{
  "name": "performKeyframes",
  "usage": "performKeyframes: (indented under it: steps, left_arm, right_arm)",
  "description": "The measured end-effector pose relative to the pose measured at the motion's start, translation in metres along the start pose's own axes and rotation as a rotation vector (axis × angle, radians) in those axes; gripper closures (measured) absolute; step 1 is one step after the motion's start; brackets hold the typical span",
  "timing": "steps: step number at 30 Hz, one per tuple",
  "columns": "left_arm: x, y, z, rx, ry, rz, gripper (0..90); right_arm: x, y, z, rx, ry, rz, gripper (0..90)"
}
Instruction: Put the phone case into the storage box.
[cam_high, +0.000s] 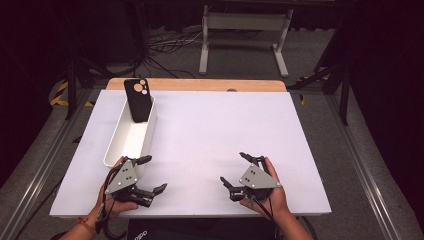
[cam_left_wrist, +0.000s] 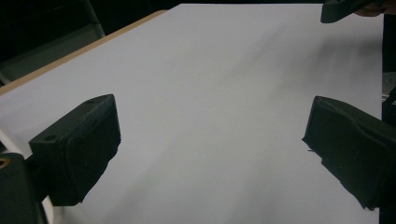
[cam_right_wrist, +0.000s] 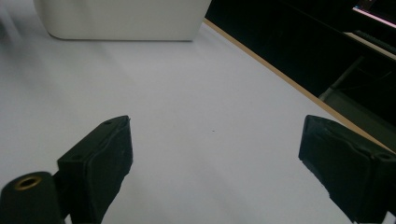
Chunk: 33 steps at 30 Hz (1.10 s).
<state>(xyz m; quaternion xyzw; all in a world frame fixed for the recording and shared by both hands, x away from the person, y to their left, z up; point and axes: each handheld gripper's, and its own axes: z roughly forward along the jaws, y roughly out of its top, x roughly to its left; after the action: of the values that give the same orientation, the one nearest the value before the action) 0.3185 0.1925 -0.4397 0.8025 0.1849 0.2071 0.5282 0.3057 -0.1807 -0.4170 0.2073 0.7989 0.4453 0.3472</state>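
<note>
A black phone case (cam_high: 137, 99) with round camera holes leans upright in the far end of a long white bin (cam_high: 131, 135) on the left of the white table (cam_high: 210, 130). My left gripper (cam_high: 151, 174) rests near the front edge, just beside the bin's near end, open with nothing between its jaws (cam_left_wrist: 210, 140). My right gripper (cam_high: 235, 169) sits at the front right, also open and empty (cam_right_wrist: 215, 154). The white bin (cam_right_wrist: 122, 18) shows at the top of the right gripper view. A tip of the right gripper (cam_left_wrist: 345, 9) appears at the top right of the left gripper view.
A wooden strip (cam_high: 197, 84) runs along the table's far edge. Beyond it stand a white metal frame (cam_high: 245, 37), cables on the floor and dark stands. Bare white surface lies between and ahead of the two grippers.
</note>
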Motion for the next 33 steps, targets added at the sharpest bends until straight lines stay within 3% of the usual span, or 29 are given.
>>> performKeyframes:
  steps: [2,9,21,33]
  left_arm:
    - [-0.002,-0.001,0.0,0.005,0.007,0.024,4.0]
    - [0.0,-0.002,0.002,0.001,-0.007,-0.008,4.1]
    - [-0.003,0.0,0.002,-0.003,0.0,-0.001,4.6]
    - [-0.003,0.0,0.005,0.004,-0.003,0.009,5.8]
  right_arm:
    - [0.0,0.0,0.0,-0.002,0.0,-0.002,10.7]
    - [0.002,0.0,0.002,0.001,0.011,0.003,10.6]
    - [0.005,-0.001,0.004,0.003,0.024,0.004,10.6]
    - [0.009,-0.004,0.012,0.022,0.07,0.008,10.5]
